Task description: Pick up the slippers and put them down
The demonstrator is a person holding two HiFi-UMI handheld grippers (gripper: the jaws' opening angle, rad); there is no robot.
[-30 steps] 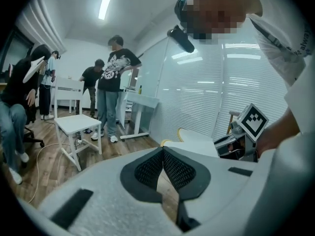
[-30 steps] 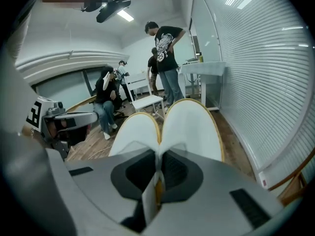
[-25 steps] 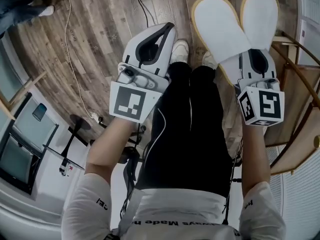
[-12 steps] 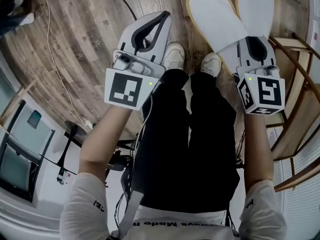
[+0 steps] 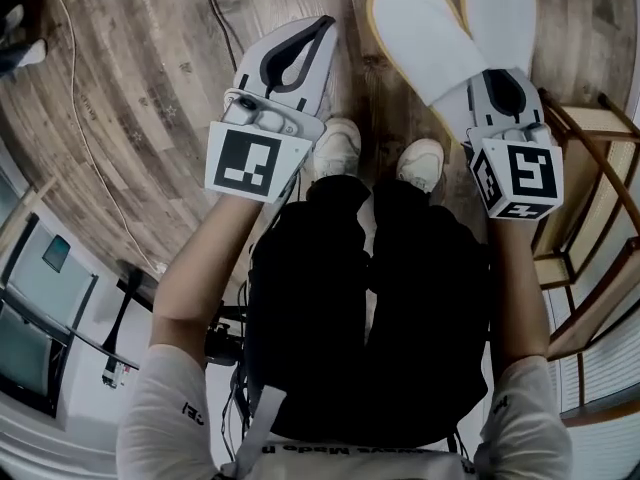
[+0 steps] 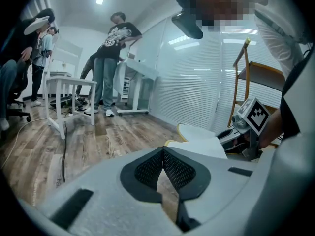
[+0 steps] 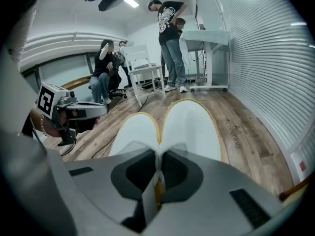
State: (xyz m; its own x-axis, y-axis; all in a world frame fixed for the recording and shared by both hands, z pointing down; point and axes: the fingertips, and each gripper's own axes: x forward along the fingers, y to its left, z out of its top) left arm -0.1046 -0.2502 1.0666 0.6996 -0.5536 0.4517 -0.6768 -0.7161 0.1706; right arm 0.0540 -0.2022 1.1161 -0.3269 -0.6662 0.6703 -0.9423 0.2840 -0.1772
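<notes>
Two white slippers (image 5: 425, 43) with yellow edging. Two hand-held grippers, the left gripper (image 6: 163, 150) and the right gripper (image 7: 157, 173), each carrying one marker cube (image 5: 248, 161). Two white sneakers (image 5: 337, 146) on the wearer's feet. Four other people (image 6: 110, 58) in the background, two of them partly hidden. Two white tables (image 6: 69, 85). Two cables on the wooden floor: one white cable (image 5: 80, 128) and one black cable (image 5: 218, 13). One wooden rack (image 5: 590, 118).
</notes>
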